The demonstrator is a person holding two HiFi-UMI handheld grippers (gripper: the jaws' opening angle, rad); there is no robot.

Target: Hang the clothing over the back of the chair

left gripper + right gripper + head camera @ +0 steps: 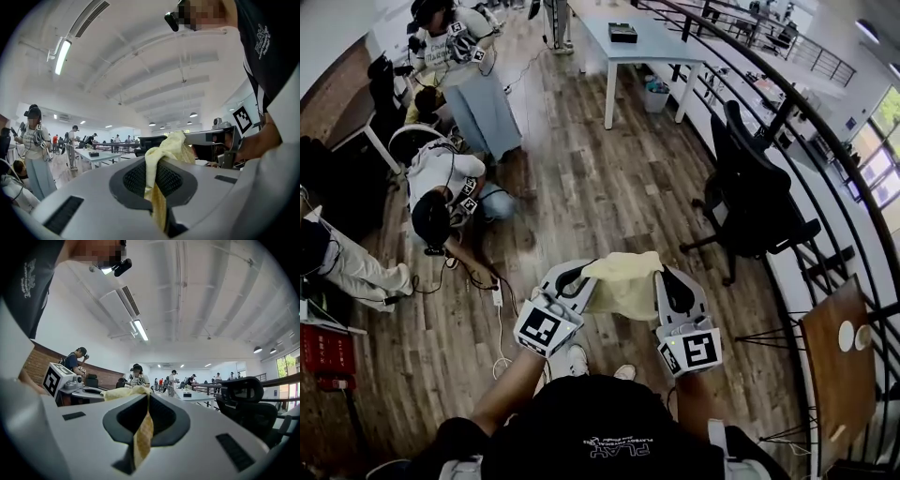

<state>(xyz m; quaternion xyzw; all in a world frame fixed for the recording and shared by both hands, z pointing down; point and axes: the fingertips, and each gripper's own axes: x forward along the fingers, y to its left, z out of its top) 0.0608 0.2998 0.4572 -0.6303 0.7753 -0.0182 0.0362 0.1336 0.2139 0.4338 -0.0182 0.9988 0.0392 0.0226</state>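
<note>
As I look down through the head view, the cloth is held between the left gripper and right gripper, at 12 o'clock from my body, above the floor. The chair stands apart at 2 o'clock. In the left gripper view, the fingers are pressed onto a yellow fold of cloth that rises toward 12 o'clock. In the right gripper view, the fingers pinch another edge of it, and the chair sits at 3 o'clock.
</note>
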